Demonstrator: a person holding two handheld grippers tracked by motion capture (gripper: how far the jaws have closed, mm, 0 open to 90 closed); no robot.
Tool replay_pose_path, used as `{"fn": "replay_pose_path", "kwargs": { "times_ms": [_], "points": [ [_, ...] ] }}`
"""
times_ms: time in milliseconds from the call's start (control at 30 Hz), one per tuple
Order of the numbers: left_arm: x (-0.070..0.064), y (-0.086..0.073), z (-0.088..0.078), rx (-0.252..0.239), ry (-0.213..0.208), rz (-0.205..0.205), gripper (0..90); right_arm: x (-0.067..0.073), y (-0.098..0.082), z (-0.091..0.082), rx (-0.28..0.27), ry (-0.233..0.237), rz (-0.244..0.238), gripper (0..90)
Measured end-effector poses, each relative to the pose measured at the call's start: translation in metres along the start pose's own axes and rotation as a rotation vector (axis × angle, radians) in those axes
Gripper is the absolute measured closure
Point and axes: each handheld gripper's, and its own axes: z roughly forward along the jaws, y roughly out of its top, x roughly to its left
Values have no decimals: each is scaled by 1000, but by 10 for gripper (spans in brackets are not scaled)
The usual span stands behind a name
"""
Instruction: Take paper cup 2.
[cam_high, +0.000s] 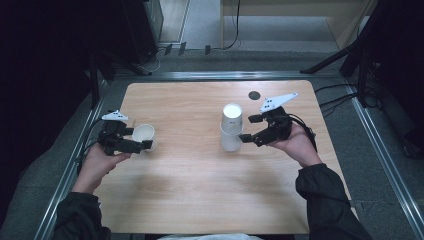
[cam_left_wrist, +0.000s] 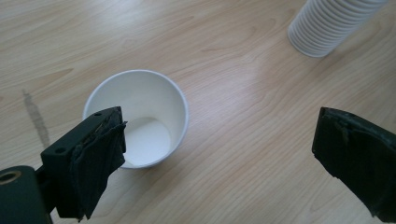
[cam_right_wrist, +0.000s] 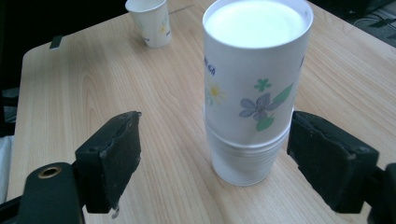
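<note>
White paper cup stack (cam_right_wrist: 252, 107) — upside down, flower print — on table (cam_high: 200, 175)

Light wooden table (cam_high: 200, 190); grey carpet floor (cam_high: 280, 30); dark surroundings; cables (cam_high: 235, 25) behind

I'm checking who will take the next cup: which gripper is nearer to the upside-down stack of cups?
Right. The right gripper is open with its jaws either side of the cup stack, not gripping. The left gripper is far across the table, open by the single cup.
</note>
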Motion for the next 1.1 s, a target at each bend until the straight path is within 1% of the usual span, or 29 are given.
{"fn": "replay_pose_path", "kwargs": {
  "times_ms": [100,200,267,333,367,400,500,567,667,800,900,1033,1100],
  "points": [
    [-7,2,1,0,-17,17,29,-3,5,1,10,-6,-7,180],
    [-16,4,6,10,-37,45,29,-6,7,3,14,-5,-4,180],
    [-20,5,9,15,-45,58,29,-7,8,4,16,-5,-5,180],
    [-24,6,12,21,-65,73,29,-9,7,5,16,-5,-3,180],
    [-26,6,14,25,-68,81,29,-9,7,6,19,-6,-3,180],
    [-27,7,15,22,-71,79,29,-10,7,6,20,-5,-2,180],
    [-31,8,18,24,-87,96,29,-12,10,8,31,-12,-4,180],
    [-35,9,20,21,-99,108,30,-13,14,9,38,-15,-5,180],
    [-40,9,21,10,-128,126,54,-13,19,12,46,-17,-14,180],
    [-46,8,26,20,-153,146,55,-15,28,18,74,-33,-25,181],
    [-51,8,29,24,-173,159,55,-17,34,21,73,-33,-25,186],
    [-56,7,32,24,-233,174,64,-18,41,26,77,-36,-34,192],
    [-60,7,34,30,-237,184,64,-17,44,28,78,-37,-40,195]
  ]
}}
